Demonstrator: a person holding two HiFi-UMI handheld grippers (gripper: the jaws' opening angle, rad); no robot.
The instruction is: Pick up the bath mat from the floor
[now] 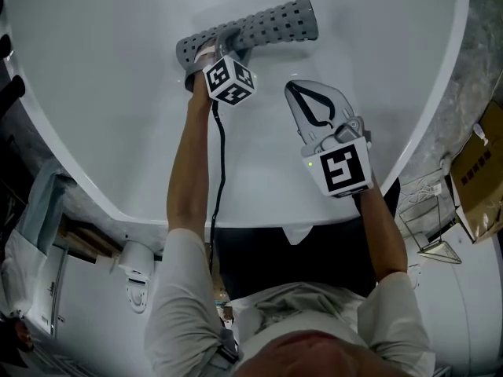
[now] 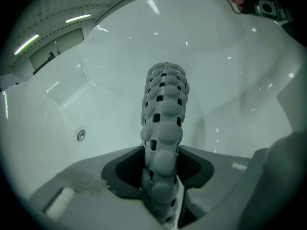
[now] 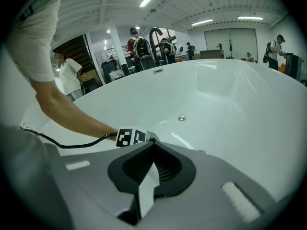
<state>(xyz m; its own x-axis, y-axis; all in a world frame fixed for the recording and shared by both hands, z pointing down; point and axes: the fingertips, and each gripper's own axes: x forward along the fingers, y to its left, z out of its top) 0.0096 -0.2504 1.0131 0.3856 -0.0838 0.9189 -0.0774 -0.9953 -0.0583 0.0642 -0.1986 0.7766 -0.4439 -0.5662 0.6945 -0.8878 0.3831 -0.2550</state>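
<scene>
Left claw [image 1: 206, 52] is clamped on one end of the mat [image 1: 263, 23], its jaws part closed around the bumpy fold; right claw [image 1: 314, 108], at 4 o'clock of it, is closed on nothing. Tub [image 1: 110, 132] fills the view, with the mat doubled over at 12 o'clock, seemingly just clear of the tub floor. Best to keep the pinch firm and lift straight up, as the free end toward 2 o'clock may sag and drag

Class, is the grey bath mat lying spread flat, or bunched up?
Bunched up: the bath mat forms a narrow curled strip, pinched at one end by the left gripper.
</scene>
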